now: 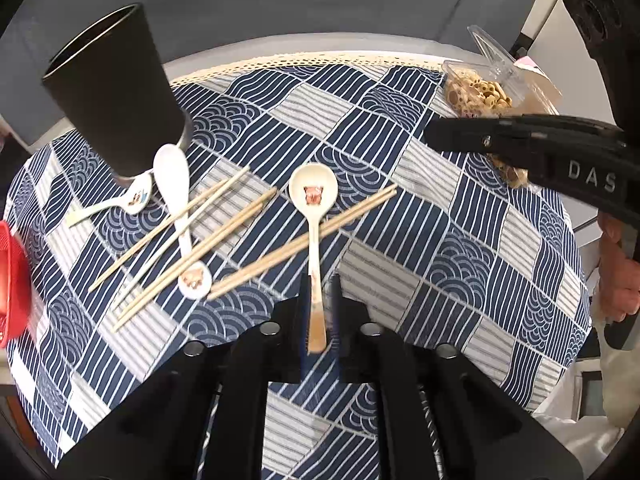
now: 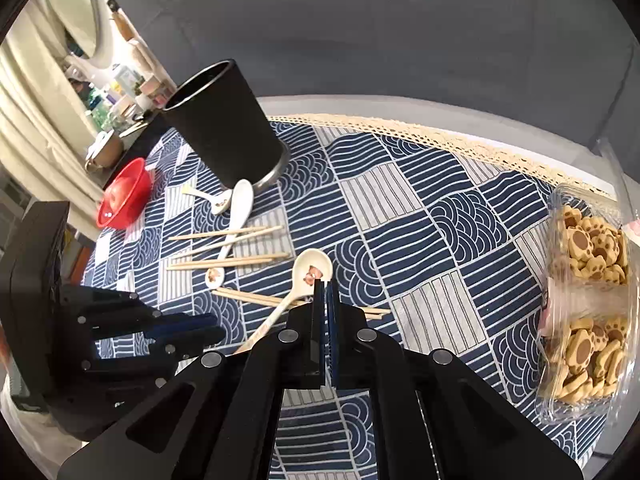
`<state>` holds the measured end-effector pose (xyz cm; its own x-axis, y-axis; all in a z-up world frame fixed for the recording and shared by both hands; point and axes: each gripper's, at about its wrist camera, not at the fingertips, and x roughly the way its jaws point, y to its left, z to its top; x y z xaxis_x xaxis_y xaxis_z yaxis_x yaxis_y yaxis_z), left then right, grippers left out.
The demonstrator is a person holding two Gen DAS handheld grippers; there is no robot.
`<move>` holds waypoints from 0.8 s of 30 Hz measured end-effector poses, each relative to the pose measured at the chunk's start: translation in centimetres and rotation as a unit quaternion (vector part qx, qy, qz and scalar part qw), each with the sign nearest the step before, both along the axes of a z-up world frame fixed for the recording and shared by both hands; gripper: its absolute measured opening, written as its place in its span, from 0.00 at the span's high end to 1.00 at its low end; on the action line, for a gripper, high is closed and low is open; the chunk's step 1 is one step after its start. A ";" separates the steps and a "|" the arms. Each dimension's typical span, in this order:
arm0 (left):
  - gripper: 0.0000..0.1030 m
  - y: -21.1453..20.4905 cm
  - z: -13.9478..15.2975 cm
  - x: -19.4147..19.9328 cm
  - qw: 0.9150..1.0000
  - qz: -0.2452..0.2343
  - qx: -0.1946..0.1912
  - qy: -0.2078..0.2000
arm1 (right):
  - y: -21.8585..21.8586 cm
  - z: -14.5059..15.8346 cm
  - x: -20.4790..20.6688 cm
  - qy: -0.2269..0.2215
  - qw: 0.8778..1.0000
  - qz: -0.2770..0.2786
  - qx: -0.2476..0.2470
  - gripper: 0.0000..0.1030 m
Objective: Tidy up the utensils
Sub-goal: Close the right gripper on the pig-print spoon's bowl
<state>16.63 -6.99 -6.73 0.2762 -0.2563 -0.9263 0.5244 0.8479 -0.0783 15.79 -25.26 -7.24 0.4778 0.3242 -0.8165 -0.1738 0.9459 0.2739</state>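
Observation:
A cream spoon (image 1: pixel 314 216) with a bear print lies across a pair of wooden chopsticks (image 1: pixel 280 252); my left gripper (image 1: pixel 318 300) is shut on its handle. It shows in the right wrist view (image 2: pixel 308 276) too, with the left gripper (image 2: pixel 200 330) on its handle end. My right gripper (image 2: pixel 326 284) is shut and empty, hovering just right of the spoon bowl. A black cup (image 1: pixel 116 92) stands at the far left. Two more white spoons (image 1: pixel 176 200) and more chopsticks (image 1: pixel 188 232) lie beside the cup.
A red bowl (image 2: pixel 122 196) sits at the table's left edge. An open clear box of paw-shaped biscuits (image 2: pixel 588 292) stands at the right. A blue-and-white patterned cloth (image 2: pixel 420 240) covers the table, with a lace trim at the far edge.

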 end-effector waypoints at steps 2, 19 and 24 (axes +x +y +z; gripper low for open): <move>0.70 0.1 -0.2 -0.4 1.000 0.003 0.001 -0.001 | 0.0 -0.2 -0.3 0.002 1.000 0.002 0.005 0.95; 0.19 1.2 -3.1 0.4 0.998 0.052 0.014 0.025 | -0.2 -4.2 3.3 0.032 0.998 0.044 -0.022 0.47; 0.18 0.8 -4.4 1.4 0.997 0.063 0.015 0.042 | 0.5 -5.8 5.6 0.046 0.997 0.064 -0.019 0.47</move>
